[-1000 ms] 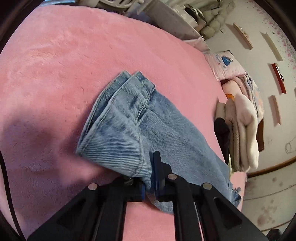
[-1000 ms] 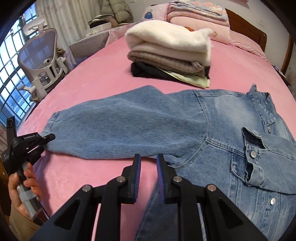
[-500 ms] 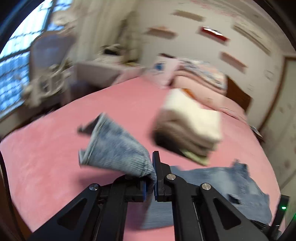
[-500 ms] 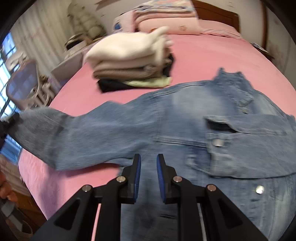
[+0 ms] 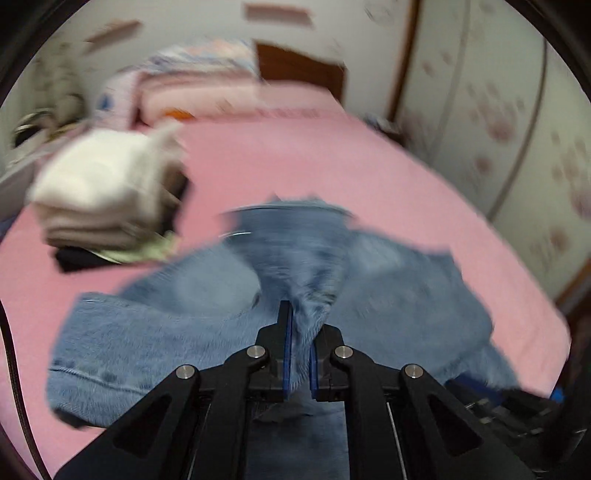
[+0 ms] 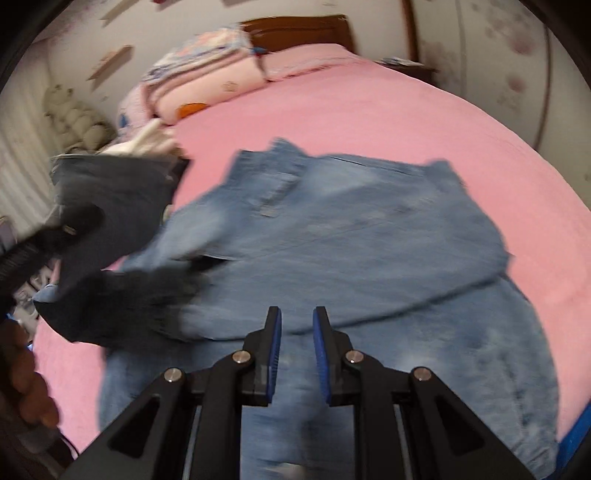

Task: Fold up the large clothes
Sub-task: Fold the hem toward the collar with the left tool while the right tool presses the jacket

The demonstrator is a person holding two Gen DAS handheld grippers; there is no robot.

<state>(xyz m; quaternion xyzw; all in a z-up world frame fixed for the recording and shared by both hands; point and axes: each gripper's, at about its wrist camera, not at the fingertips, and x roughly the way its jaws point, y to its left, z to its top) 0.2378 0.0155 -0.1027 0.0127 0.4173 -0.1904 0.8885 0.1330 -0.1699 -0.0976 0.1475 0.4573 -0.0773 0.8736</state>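
A blue denim jacket (image 6: 362,229) lies spread on the pink bed (image 6: 369,122). My left gripper (image 5: 298,354) is shut on the jacket's sleeve (image 5: 299,258) and holds it lifted over the jacket body (image 5: 155,332). In the right wrist view the left gripper (image 6: 74,225) shows dark and blurred at the left, with the sleeve hanging from it. My right gripper (image 6: 297,343) is open and empty, just above the jacket's lower part. Both views are motion-blurred.
A stack of folded clothes (image 5: 107,195) topped by a white one sits on the bed to the left. Folded pink bedding (image 6: 207,81) and a wooden headboard (image 6: 295,29) are at the far end. A wardrobe wall (image 5: 517,122) stands at the right.
My left gripper has lifted the sleeve off the bed and swung it right, over the jacket body. My right gripper has shifted right over the jacket and stayed open.
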